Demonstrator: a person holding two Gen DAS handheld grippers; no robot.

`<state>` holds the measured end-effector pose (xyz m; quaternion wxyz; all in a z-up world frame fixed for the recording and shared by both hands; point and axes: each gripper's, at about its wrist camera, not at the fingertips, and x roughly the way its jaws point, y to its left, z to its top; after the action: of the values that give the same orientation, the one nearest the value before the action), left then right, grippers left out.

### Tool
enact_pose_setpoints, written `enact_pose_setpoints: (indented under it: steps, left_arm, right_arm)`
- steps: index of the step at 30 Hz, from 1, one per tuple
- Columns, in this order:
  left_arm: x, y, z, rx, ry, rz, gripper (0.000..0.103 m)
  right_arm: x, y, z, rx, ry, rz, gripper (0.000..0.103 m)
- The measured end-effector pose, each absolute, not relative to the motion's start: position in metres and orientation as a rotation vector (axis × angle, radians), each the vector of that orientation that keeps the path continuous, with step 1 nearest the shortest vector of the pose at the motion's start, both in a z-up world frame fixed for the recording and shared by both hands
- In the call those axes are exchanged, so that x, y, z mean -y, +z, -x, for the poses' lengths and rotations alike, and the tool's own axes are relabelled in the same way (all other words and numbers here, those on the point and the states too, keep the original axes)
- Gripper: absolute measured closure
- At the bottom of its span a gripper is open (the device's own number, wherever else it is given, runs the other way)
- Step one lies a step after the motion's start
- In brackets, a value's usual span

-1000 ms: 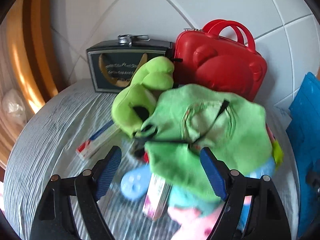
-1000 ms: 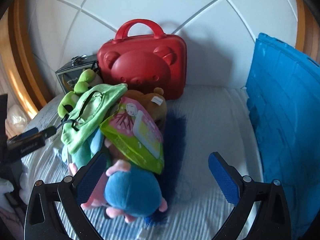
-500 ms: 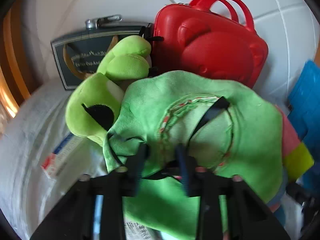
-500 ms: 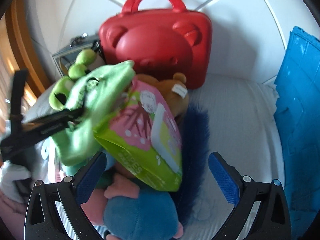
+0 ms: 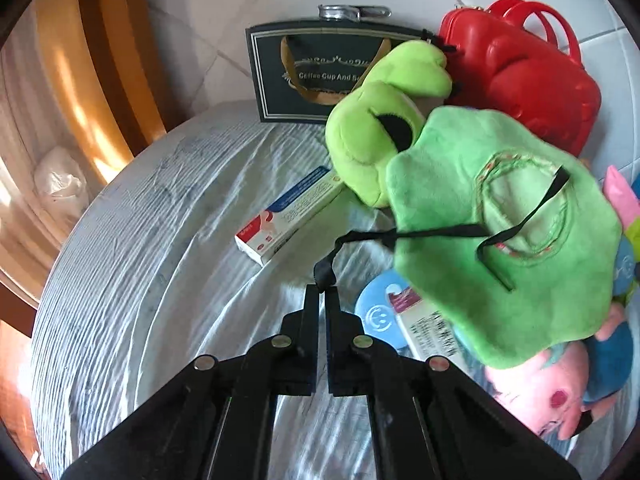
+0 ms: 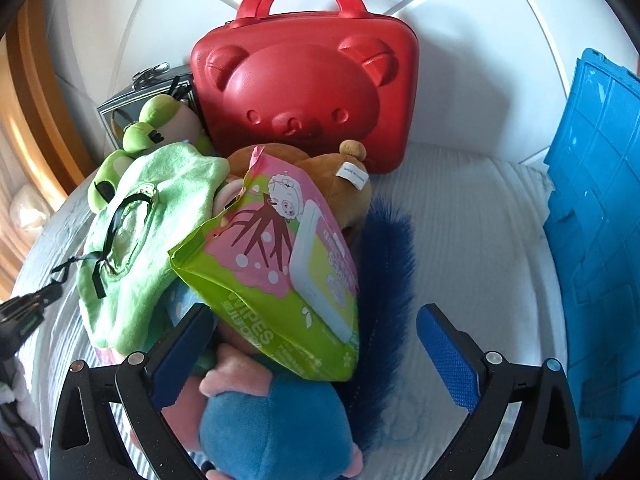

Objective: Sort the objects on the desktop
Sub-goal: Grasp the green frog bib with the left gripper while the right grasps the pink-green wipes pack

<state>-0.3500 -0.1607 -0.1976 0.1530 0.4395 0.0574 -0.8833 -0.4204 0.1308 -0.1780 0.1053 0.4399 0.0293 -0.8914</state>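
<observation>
A green frog plush bag point(image 5: 500, 232) lies on a pile of toys; it also shows in the right wrist view point(image 6: 136, 248). My left gripper point(image 5: 322, 292) is shut on the bag's black strap point(image 5: 360, 238), which runs taut to the bag. My right gripper point(image 6: 316, 344) is open, low over the pile, with a wipes pack point(image 6: 280, 272) and a blue and pink plush point(image 6: 276, 428) between its fingers point(image 6: 448, 356). A brown bear plush point(image 6: 340, 188) lies behind the wipes.
A red bear-face case point(image 6: 308, 84) and a dark coffee cup box point(image 5: 312, 76) stand against the white wall. A blue crate point(image 6: 596, 240) stands at the right. A toothpaste box point(image 5: 288, 216), a blue round item point(image 5: 378, 314) and a pink plush point(image 5: 548, 392) lie on the striped cloth.
My left gripper closed on the frog bag's strap and pulled back left, drawing the strap taut. My right gripper moved in closer over the wipes pack and stayed open.
</observation>
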Motion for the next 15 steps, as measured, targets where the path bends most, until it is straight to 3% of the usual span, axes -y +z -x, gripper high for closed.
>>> enact_pose_setpoints:
  steps: [10,11,12,14,15]
  left_arm:
    - [0.111,-0.163,0.404,-0.267,-2.834,-1.331,0.097]
    - [0.103,-0.169,0.414,-0.222,-2.841,-1.362,0.092]
    - [0.093,-0.176,0.422,-0.186,-2.825,-1.418,0.075]
    - [0.082,-0.206,0.437,-0.154,-2.77,-1.59,0.053]
    - [0.084,-0.211,0.434,-0.192,-2.807,-1.538,0.051]
  right_arm:
    - [-0.132,-0.178,0.418,-0.099,-2.609,-1.29,0.0]
    - [-0.132,-0.179,0.419,-0.097,-2.609,-1.29,0.0]
    - [-0.133,-0.18,0.421,-0.092,-2.608,-1.293,0.0]
    - [-0.135,-0.181,0.422,-0.081,-2.603,-1.293,0.0]
    - [-0.136,-0.182,0.422,-0.081,-2.602,-1.292,0.0]
